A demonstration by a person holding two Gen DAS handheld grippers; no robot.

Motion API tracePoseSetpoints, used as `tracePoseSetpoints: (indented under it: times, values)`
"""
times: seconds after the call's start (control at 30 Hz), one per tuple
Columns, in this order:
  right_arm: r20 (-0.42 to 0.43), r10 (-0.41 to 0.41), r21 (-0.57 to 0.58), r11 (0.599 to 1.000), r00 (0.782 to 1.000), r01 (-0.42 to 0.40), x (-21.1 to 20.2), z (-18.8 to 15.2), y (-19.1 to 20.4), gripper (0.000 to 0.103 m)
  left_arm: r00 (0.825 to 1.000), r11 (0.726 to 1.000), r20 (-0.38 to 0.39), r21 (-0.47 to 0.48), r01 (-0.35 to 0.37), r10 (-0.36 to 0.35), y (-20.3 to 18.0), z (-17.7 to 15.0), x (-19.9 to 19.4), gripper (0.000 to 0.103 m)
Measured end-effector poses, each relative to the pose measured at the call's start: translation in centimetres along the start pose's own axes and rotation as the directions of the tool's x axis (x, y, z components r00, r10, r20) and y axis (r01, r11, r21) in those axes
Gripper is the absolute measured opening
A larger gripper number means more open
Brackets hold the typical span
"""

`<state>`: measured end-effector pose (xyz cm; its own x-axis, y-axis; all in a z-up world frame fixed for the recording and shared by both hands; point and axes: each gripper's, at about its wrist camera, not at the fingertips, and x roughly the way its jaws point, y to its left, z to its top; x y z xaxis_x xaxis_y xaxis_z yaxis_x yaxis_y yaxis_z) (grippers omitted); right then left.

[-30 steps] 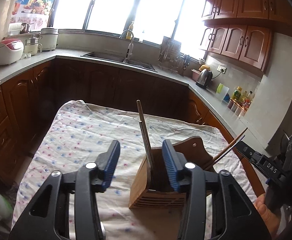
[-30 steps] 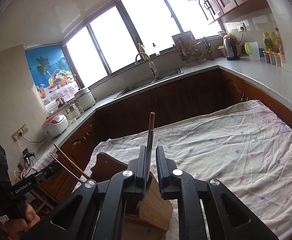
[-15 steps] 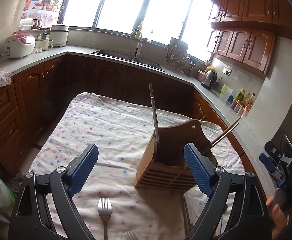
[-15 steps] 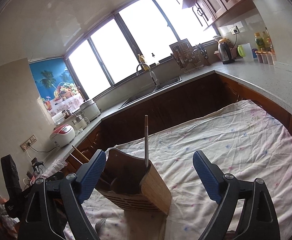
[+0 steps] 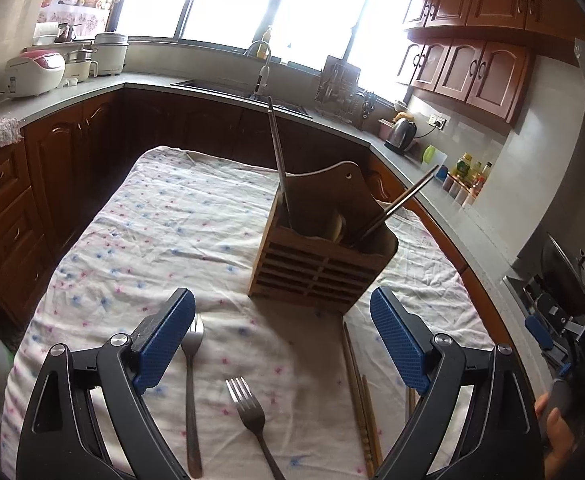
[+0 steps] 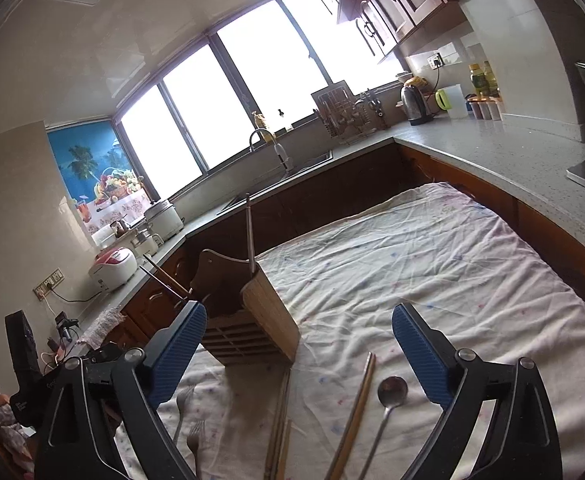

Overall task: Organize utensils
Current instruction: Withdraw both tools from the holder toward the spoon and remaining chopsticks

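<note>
1. Here, a table covered with a white cloth (image 5: 164, 240) dotted with small blue and pink flowers stands in the middle of a kitchen with dark wooden cabinets.
2. A wooden utensil holder (image 5: 320, 256) with a slatted front stands upright on the cloth, near the middle of the table.
3. A long metal handle (image 5: 278, 160) rises almost straight up from the holder's left compartment.
4. A pair of chopsticks (image 5: 404, 204) leans out to the right from its right compartment.
5. The left gripper (image 5: 282, 338) hangs above the near part of the table with its blue-padded jaws spread wide and nothing between them.
6. Below it, 2 forks lie flat on the cloth: one fork (image 5: 191, 380) just beside the left jaw, the other fork (image 5: 252, 416) nearer the middle.
7. Wooden chopsticks (image 5: 360, 400) lie on the cloth near the right jaw, in front of the holder.
8. The right gripper (image 6: 298, 350) also stands wide, its jaws opening, gripping nothing.
9. Between its jaws on the cloth lie a metal spoon (image 6: 388, 408) and another pair of chopsticks (image 6: 356, 408), side by side.
10. In the right wrist view the holder sits to the left, just beyond the left jaw.
11. A hand (image 5: 558, 436) shows at the lower right edge of the left wrist view.
</note>
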<state>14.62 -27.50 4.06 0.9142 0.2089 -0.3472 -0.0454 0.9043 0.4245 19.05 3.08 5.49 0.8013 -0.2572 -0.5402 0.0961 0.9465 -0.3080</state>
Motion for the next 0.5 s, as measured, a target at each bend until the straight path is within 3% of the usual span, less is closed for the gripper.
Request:
tracePoseSetpoints:
  times: [0.5]
  values:
    - [-0.04, -0.085, 0.021, 0.996, 0.996, 0.086, -4.6, -4.9, -4.1, 0.096, 0.992, 0.998, -0.121, 0.034, 0.045, -0.04, -2.7, -6.0, 0.8, 0.091]
